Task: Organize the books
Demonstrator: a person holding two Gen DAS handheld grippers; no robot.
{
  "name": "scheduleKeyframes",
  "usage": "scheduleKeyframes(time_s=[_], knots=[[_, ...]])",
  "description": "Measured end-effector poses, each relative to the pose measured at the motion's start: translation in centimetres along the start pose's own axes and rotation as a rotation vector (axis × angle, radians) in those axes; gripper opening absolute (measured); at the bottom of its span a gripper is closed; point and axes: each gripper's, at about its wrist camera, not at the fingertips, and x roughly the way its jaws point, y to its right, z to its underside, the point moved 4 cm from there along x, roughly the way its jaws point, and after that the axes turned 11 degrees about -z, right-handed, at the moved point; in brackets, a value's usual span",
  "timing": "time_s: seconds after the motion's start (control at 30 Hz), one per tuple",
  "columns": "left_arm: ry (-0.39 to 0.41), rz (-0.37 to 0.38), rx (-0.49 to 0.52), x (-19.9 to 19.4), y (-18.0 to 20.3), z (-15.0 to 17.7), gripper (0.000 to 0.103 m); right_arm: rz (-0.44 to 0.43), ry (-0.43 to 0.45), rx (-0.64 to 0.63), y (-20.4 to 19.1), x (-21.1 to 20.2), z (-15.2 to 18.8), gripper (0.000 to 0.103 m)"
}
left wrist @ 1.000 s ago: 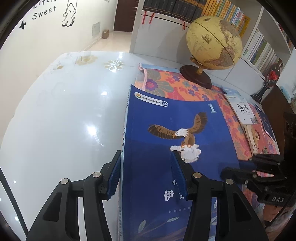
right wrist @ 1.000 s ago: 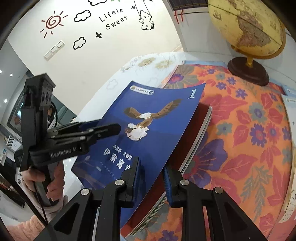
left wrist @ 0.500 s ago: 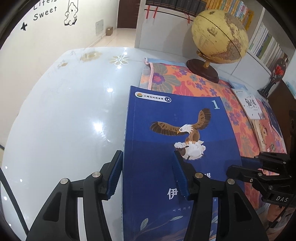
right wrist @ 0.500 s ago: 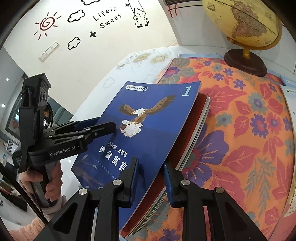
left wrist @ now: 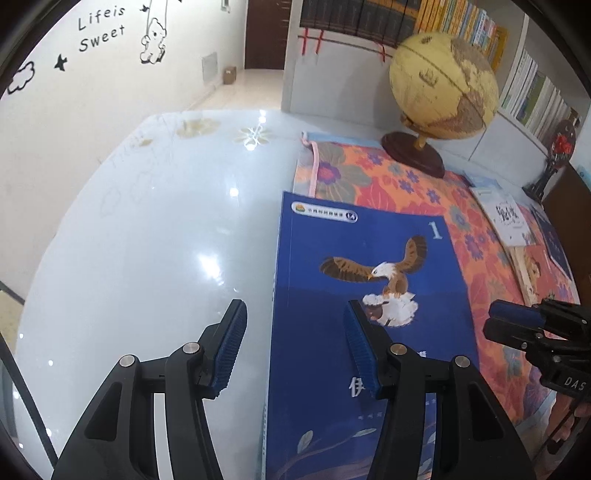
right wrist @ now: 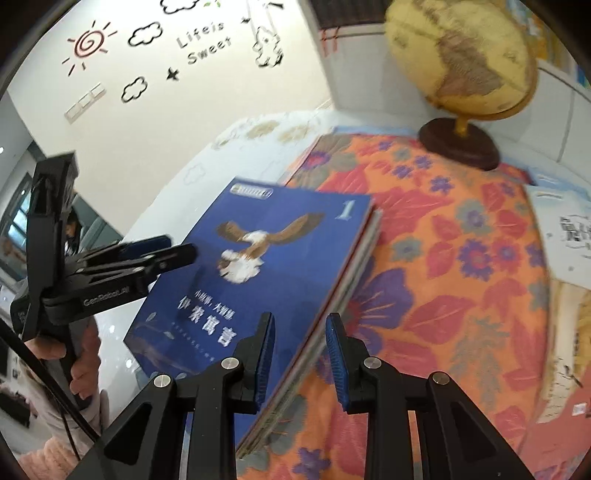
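Observation:
A blue book with an eagle and a "1" on its cover [left wrist: 369,277] lies on top of a small stack [right wrist: 354,273], half on the floral cloth [left wrist: 388,184]. My left gripper [left wrist: 294,306] is open over the book's left spine edge, one finger above the white table and one above the cover. My right gripper [right wrist: 300,317] is open as well. It straddles the stack's right edge, with the pads clear of it. Each gripper shows in the other's view: the right gripper [left wrist: 517,321] beside the book, the left gripper [right wrist: 162,254] held by a hand.
A globe [left wrist: 443,85] on a dark wooden base stands at the back of the cloth. A white book [left wrist: 506,218] and other books lie at the cloth's right end. The glossy white table [left wrist: 147,240] stretches left. Bookshelves [left wrist: 424,18] fill the wall behind.
The right gripper's jaws have spread a little around the stack's edge. A gap has opened between the left gripper's left finger and the book's spine. Both views have tipped slightly upward.

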Motion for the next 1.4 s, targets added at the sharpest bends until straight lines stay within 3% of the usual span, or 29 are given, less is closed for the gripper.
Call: scheduleKeyframes(time_s=[0.13, 0.23, 0.33, 0.6, 0.93, 1.07, 1.23, 1.3, 1.37, 1.4], knots=[[-0.003, -0.001, 0.002, -0.5, 1.2, -0.2, 0.053, -0.017, 0.026, -0.022, 0.3, -2.1, 0.3, 0.027], [-0.014, 0.009, 0.01, -1.0, 2.9, -0.4, 0.066, -0.012, 0.048, -0.017, 1.2, -4.0, 0.5, 0.027], [0.004, 0.012, 0.035, -2.0, 5.3, -0.6, 0.067, 0.004, 0.083, 0.002, 2.6, -6.3, 0.9, 0.027], [0.015, 0.092, 0.16, -3.9, 16.7, -1.0, 0.067, 0.046, 0.146, 0.055, 7.8, -12.5, 3.7, 0.033], [-0.075, 0.214, 0.336, -2.7, 32.6, 1.7, 0.071, 0.226, 0.199, 0.17, 19.1, -19.5, 9.3, 0.038], [-0.104, 0.214, 0.372, -1.5, 37.1, 2.3, 0.071, 0.259, 0.239, 0.23, 22.9, -21.2, 10.3, 0.038], [-0.15, 0.221, 0.381, 0.3, 39.9, 3.2, 0.071, 0.318, 0.188, 0.266, 25.1, -19.9, 11.2, 0.037], [-0.112, 0.194, 0.374, 0.5, 39.8, 3.1, 0.076, 0.329, 0.193, 0.252, 25.2, -20.0, 11.2, 0.038], [-0.131, 0.19, 0.351, 1.1, 39.3, 2.8, 0.097, 0.329, 0.192, 0.257, 25.2, -20.2, 11.3, 0.038], [-0.148, 0.197, 0.322, 1.6, 38.7, 2.6, 0.103, 0.316, 0.201, 0.269, 25.5, -20.3, 11.4, 0.04]])
